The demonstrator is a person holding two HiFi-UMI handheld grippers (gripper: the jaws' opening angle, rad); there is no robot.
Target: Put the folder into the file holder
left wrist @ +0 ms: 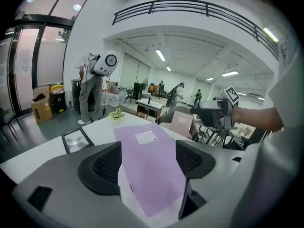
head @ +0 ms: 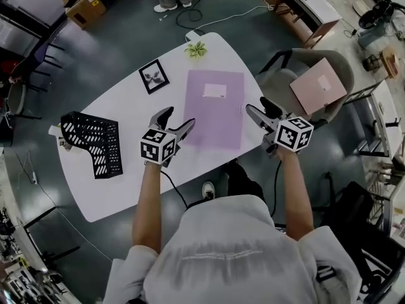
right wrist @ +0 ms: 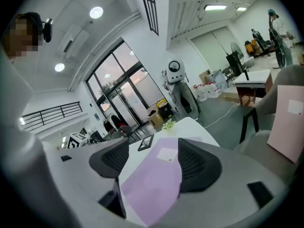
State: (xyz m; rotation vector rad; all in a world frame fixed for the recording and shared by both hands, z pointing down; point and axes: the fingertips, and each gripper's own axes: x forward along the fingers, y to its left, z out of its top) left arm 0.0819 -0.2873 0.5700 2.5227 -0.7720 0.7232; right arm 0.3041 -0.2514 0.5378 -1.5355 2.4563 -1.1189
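A purple folder (head: 214, 109) with a white label lies flat in the middle of the white table (head: 126, 189). The black mesh file holder (head: 95, 143) lies near the table's left end. My left gripper (head: 177, 123) hovers open over the folder's near left corner. In the left gripper view the folder (left wrist: 149, 167) shows between the spread jaws of the left gripper (left wrist: 147, 161), untouched. My right gripper (head: 258, 106) stands open just off the folder's right edge. The right gripper view has the folder (right wrist: 154, 182) below and beyond the right gripper (right wrist: 154, 164), with nothing held.
A black picture frame (head: 154, 76) and a small green plant (head: 196, 49) sit on the table's far side. A pink folder (head: 318, 86) rests on a grey chair to the right. A person (left wrist: 92, 91) stands beyond the table's far end.
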